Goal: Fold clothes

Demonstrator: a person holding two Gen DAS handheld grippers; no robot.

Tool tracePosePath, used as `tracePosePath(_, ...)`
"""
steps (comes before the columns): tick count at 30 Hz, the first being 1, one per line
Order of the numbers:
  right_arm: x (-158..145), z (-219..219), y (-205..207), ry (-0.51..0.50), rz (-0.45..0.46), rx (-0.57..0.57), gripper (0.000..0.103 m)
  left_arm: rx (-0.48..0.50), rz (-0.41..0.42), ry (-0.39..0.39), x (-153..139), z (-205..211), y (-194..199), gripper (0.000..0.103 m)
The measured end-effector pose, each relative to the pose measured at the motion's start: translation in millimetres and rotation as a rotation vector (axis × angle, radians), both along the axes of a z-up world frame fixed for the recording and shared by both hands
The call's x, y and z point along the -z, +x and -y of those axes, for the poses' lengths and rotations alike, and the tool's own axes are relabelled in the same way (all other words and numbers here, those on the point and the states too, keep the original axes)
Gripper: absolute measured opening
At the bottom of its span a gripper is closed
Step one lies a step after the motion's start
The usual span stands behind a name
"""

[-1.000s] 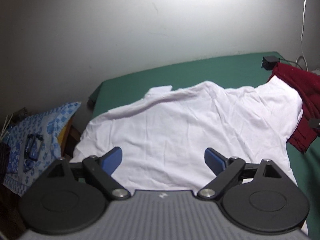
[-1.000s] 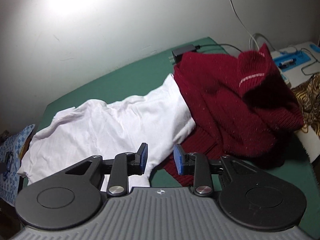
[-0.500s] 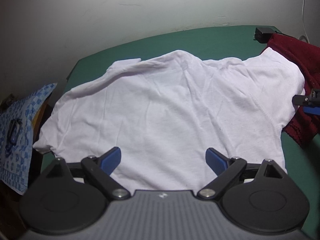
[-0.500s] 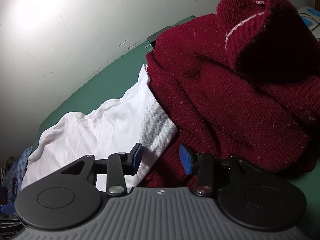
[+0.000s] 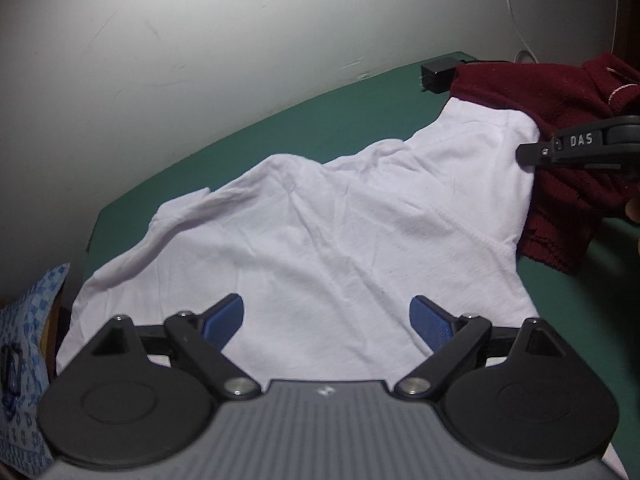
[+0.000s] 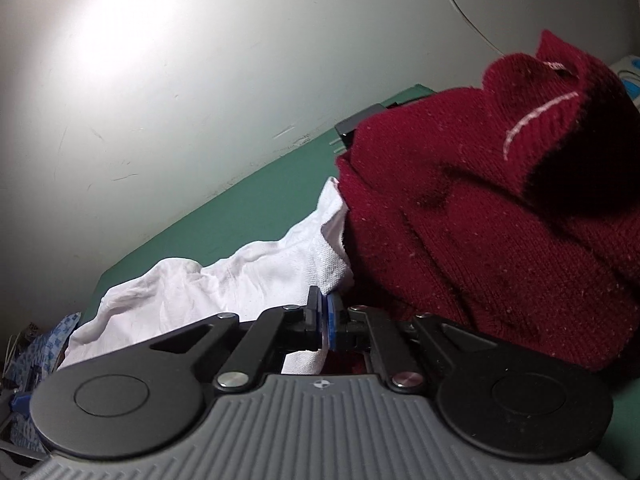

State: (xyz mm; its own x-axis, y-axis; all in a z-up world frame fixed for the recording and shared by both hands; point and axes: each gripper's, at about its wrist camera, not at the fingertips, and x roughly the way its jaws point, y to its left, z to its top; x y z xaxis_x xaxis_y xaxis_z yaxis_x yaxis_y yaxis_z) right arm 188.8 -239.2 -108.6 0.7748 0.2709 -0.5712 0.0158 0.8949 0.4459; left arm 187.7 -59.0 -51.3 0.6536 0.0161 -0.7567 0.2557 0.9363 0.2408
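A white t-shirt [image 5: 320,240] lies spread on the green surface [image 5: 280,132], its right sleeve running under a dark red knitted sweater [image 5: 560,120]. My left gripper [image 5: 326,316] hovers open over the shirt's near hem, nothing between its blue pads. My right gripper [image 6: 324,316] is shut on the edge of the white t-shirt [image 6: 240,280] right beside the red sweater [image 6: 500,220]. In the left wrist view the right gripper [image 5: 532,152] shows at the shirt's right sleeve.
A black power adapter [image 5: 438,74] sits at the back by the wall, behind the sweater. A blue patterned cloth [image 5: 24,360] lies off the left edge of the green surface. White cables [image 5: 516,12] hang on the wall at right.
My right gripper has moved down to the shirt's sleeve edge and shut on it. The left gripper has stayed open and shifted slightly over the near hem.
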Motion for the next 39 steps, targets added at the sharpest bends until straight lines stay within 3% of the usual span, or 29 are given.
tracePosePath(6,-20,-18,5,-0.066,0.048,-0.130,0.003,0.164,0.108,0.072,7,50,-5,0.091)
tracePosePath(10,-32,-23,9,-0.158,0.045,-0.205,0.003,0.202,0.100,0.012,18,72,7,0.075)
tracePosePath(13,-35,-16,15,-0.176,0.018,-0.225,0.003,0.191,0.102,0.008,30,87,20,0.072)
tracePosePath(19,-20,0,25,-0.149,-0.045,-0.207,0.003,0.228,0.153,0.085,48,118,35,0.070)
tracePosePath(22,-16,9,26,-0.105,-0.063,-0.192,0.010,0.270,0.119,0.055,53,127,43,0.063)
tracePosePath(29,-12,26,26,-0.039,-0.037,-0.159,0.010,0.253,0.083,-0.009,69,127,60,0.054)
tracePosePath(32,-8,26,28,-0.045,-0.037,-0.164,0.021,0.262,0.117,-0.001,74,128,56,0.056)
tracePosePath(34,-5,24,30,-0.057,-0.039,-0.171,0.036,0.261,0.142,0.007,77,128,55,0.062)
tracePosePath(37,0,21,33,-0.074,-0.041,-0.182,0.041,0.234,0.179,-0.001,81,119,58,0.083)
tracePosePath(39,3,20,35,-0.085,-0.043,-0.189,0.042,0.199,0.172,-0.051,84,108,64,0.098)
